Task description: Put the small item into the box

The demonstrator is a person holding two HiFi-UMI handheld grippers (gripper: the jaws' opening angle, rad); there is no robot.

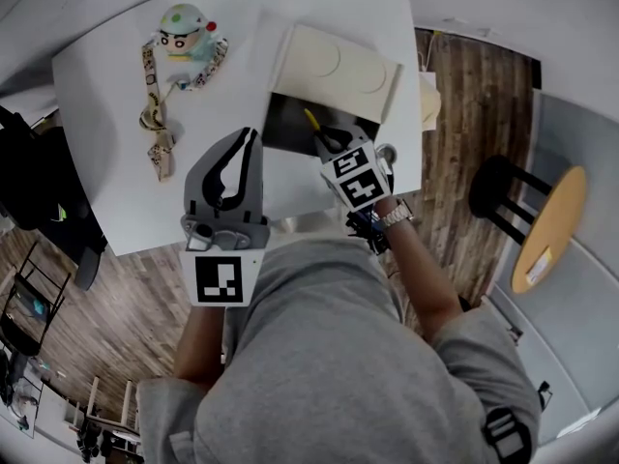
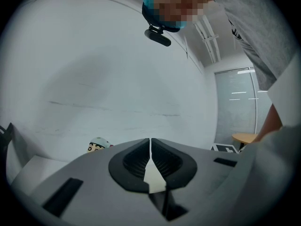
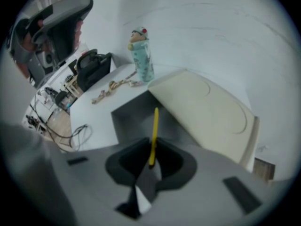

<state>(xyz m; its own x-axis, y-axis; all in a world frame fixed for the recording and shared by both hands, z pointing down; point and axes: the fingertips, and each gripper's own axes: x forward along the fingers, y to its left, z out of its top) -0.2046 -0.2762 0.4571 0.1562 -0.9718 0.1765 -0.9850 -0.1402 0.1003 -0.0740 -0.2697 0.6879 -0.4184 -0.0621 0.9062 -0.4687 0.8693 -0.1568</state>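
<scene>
**A:** From the head view, what's on the table [image 1: 106, 85]?

**B:** A box [image 1: 285, 129] at the far right, with its cream lid [image 1: 338, 66] tipped back behind it. At the far left stands a cartoon bottle [image 1: 184, 32], and a strap [image 1: 153, 114] trails from it toward the near edge.

**A:** And the grippers?

**B:** The left gripper [image 1: 249, 143] hangs over bare tabletop just left of the box. The right gripper [image 1: 332, 143] is at the box's near rim, and a yellow stick [image 1: 310, 119] pokes out of it over the dark inside.

**A:** What about the left gripper view?

**B:** Its jaws are pressed together with nothing between them. The bottle's head peeks over the gripper body at the left.

**A:** And the right gripper view?

**B:** The jaws are clamped on the stick's lower end. The stick stands nearly upright in front of the open box, and the lid leans away to the right. I can't tell whether the stick touches the box. The bottle and strap sit farther off on the left. An office chair [image 3: 61, 22] stands beyond the table.
</scene>
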